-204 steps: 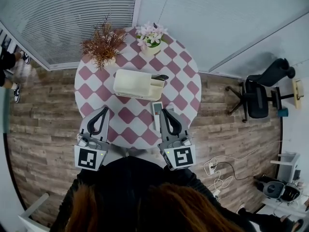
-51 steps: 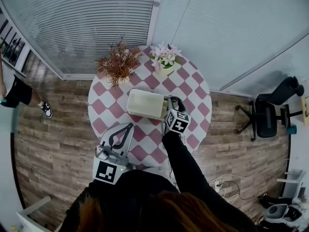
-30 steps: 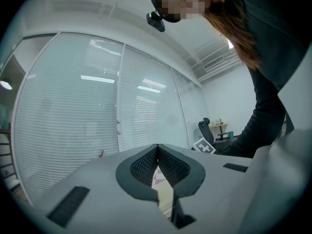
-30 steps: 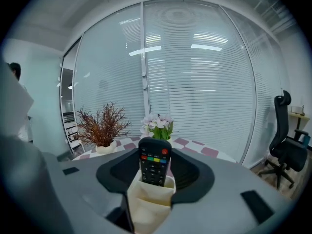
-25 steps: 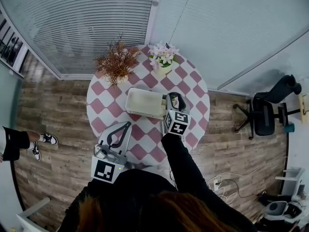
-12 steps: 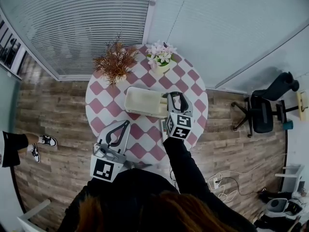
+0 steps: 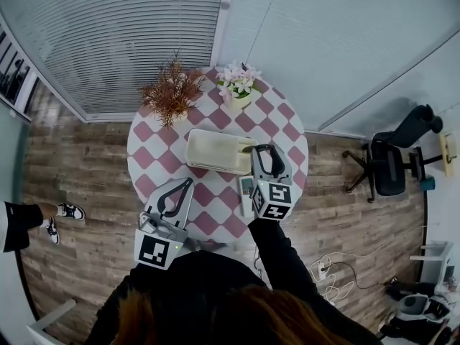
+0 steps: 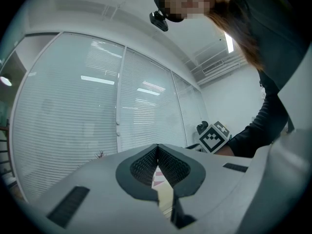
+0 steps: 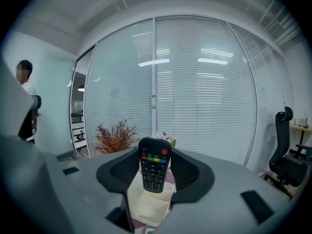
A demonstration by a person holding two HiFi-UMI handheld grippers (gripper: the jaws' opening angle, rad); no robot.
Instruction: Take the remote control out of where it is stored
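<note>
A black remote control (image 9: 154, 171) with coloured buttons stands upright between the jaws of my right gripper (image 9: 155, 156), which is shut on it. The remote hangs just above the open end compartment of a cream storage box (image 9: 146, 206). In the head view the right gripper (image 7: 260, 151) is at the right end of that box (image 7: 214, 152), over the round table with the pink-and-white checked cloth (image 7: 147, 149). My left gripper (image 7: 187, 183) rests at the table's near left edge. Its jaws meet at the tips (image 8: 157, 151) with nothing between them.
A dried rust-coloured plant (image 7: 170, 88) and a pot of pale flowers (image 7: 237, 81) stand at the table's far side. A flat white device (image 7: 246, 192) lies by the right gripper. An office chair (image 7: 392, 165) stands at the right. A person's legs (image 7: 25, 218) show at the left.
My right gripper has risen and drawn back from the box's end toward me, with the black remote in it. The left gripper has stayed where it was.
</note>
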